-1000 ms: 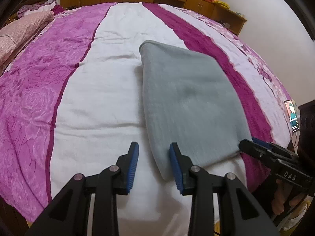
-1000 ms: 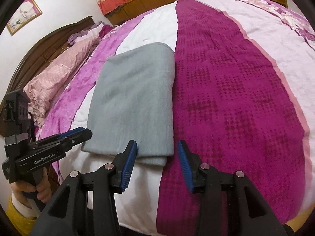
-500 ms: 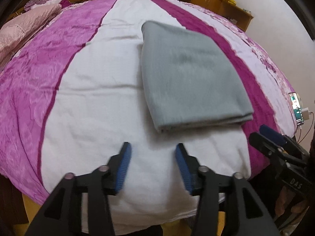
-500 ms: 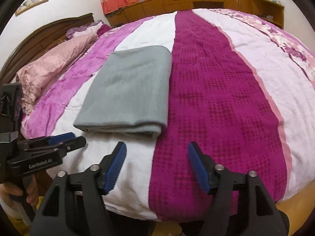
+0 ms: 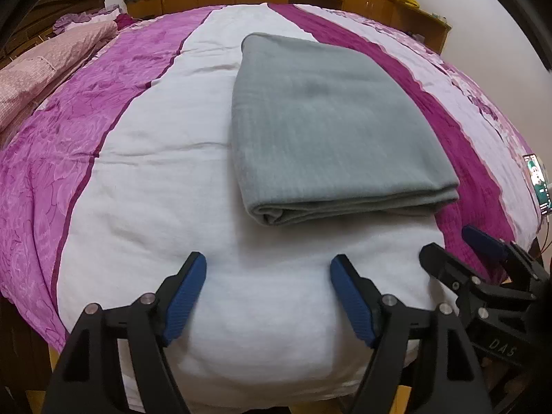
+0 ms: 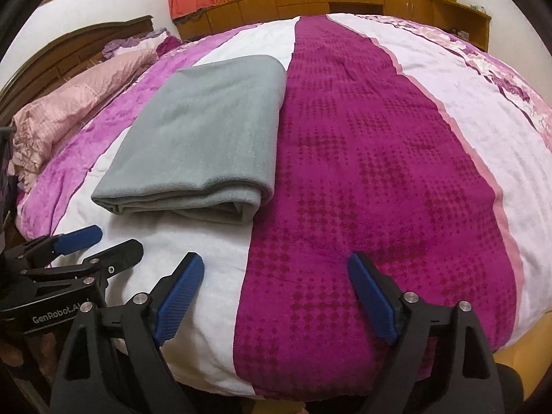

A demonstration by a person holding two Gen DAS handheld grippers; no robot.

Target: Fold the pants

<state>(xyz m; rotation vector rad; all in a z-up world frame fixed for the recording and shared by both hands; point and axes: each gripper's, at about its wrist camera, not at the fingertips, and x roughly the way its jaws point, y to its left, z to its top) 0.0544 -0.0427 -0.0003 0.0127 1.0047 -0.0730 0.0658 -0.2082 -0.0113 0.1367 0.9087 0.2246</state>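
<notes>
Left gripper point(image 5: 268, 289): jaws wide apart, holding nothing, hovering over the near edge of the bed, clear of the cloth.
Right gripper point(image 6: 275, 288): jaws likewise spread and empty, just beside the left one.
Grey pants point(image 5: 327, 127): a flat, layered rectangle on the white stripe of the bedspread point(image 5: 138, 186), its right edge meeting the dark magenta stripe.
Progress: the fold looks finished; seemingly nothing left beyond a possible tidy of the near edge.
Beyond: pink pillows point(image 6: 69, 103) by the headboard.
</notes>
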